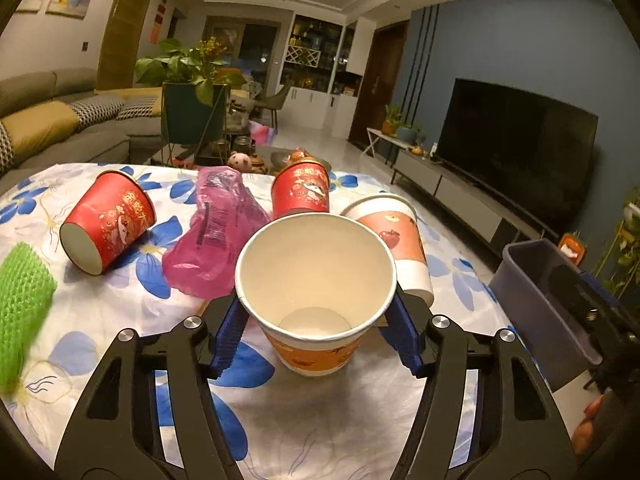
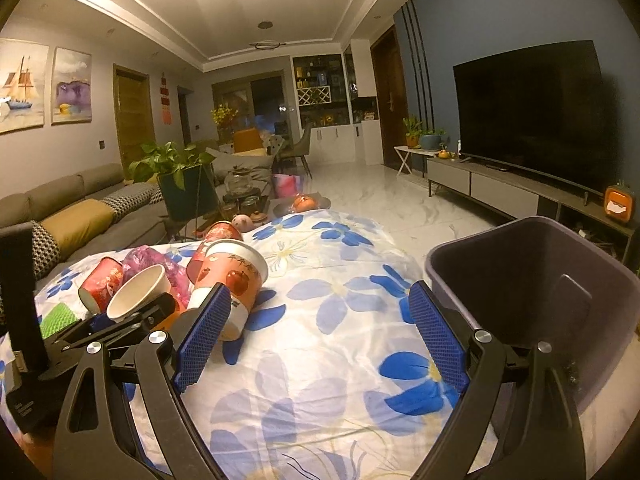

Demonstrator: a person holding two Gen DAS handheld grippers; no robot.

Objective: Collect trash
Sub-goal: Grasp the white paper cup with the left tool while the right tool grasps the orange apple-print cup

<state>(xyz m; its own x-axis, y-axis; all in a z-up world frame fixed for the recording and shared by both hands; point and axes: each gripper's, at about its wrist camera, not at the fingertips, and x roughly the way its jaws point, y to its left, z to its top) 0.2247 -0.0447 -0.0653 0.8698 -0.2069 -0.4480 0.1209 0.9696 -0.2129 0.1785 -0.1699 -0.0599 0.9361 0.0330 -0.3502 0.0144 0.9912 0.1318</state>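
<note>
My left gripper point(image 1: 316, 332) is shut on an orange-and-white paper cup point(image 1: 316, 292), whose open mouth tilts toward the camera; the same cup point(image 2: 138, 296) shows at the left of the right wrist view. Behind it on the flowered cloth lie a red cup point(image 1: 106, 222) on its side, a pink plastic bag point(image 1: 216, 232), a second red cup point(image 1: 302, 192), an apple-print cup point(image 1: 394, 240) and a green foam net point(image 1: 22, 304). My right gripper point(image 2: 320, 332) is open over bare cloth with nothing between its fingers. A grey bin point(image 2: 520, 280) stands just right of its right finger.
The flowered tablecloth point(image 2: 320, 380) covers the table; its far edge drops to a marble floor. The grey bin point(image 1: 548, 304) is at the table's right side. A sofa point(image 2: 72, 208), a potted plant point(image 2: 180, 176) and a TV point(image 2: 528, 116) stand beyond. A hand point(image 1: 588, 424) shows at the right edge.
</note>
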